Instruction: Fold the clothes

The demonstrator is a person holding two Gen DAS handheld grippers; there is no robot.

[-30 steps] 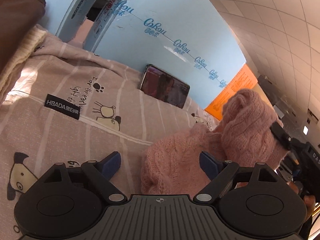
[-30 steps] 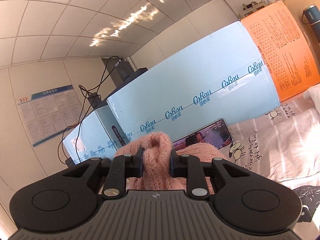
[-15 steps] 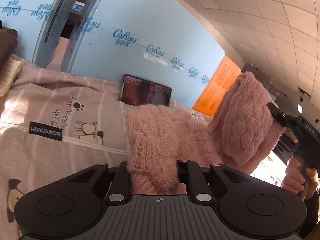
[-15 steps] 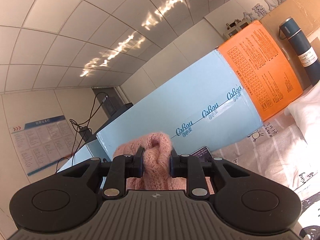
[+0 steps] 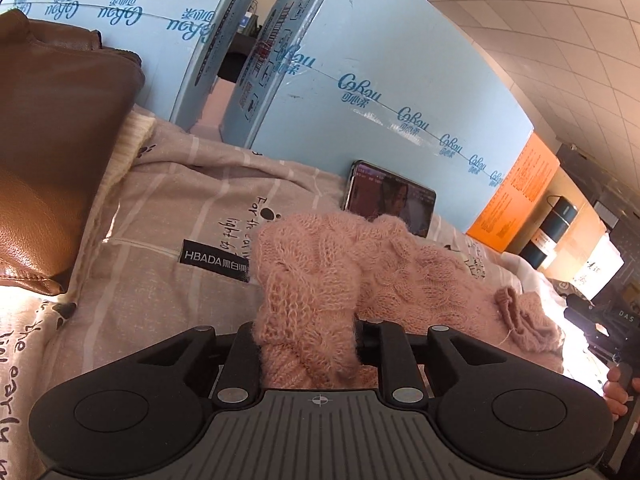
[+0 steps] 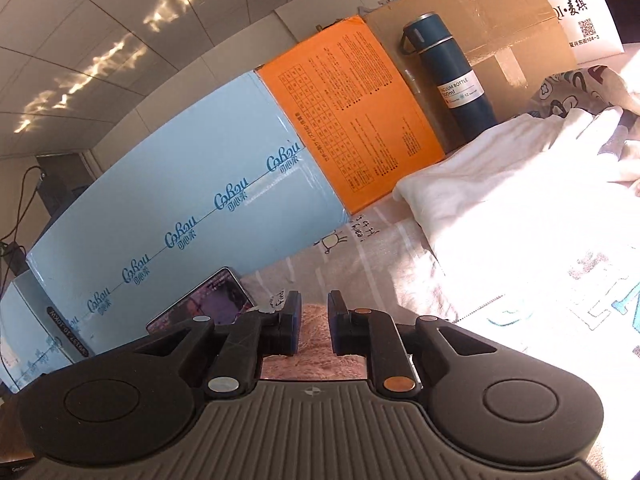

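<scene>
A pink cable-knit sweater (image 5: 360, 264) lies in a heap on the beige cartoon-print sheet (image 5: 160, 240). My left gripper (image 5: 308, 328) is shut on a bunched fold at the sweater's near left edge; its jaws are opening slightly, and the knit still fills the gap and hides the fingertips. In the right wrist view, my right gripper (image 6: 314, 308) points low over the sheet with its jaws opening. Pink knit (image 6: 314, 344) shows in the gap under the pads, not pinched. A hand holds the right gripper (image 5: 612, 320) at the far right of the left wrist view.
Light blue cartons (image 5: 340, 128) line the back, with a lit phone (image 5: 388, 200) leaning on one. An orange box (image 6: 352, 112), a dark blue bottle (image 6: 456, 76) and a cardboard box stand further right. A white garment (image 6: 520, 200) lies right; a brown leather jacket (image 5: 52, 140) lies left.
My left gripper went from wide open to shut on the sweater's edge. The right gripper lowered the lifted part of the sweater onto the bed and its jaws parted.
</scene>
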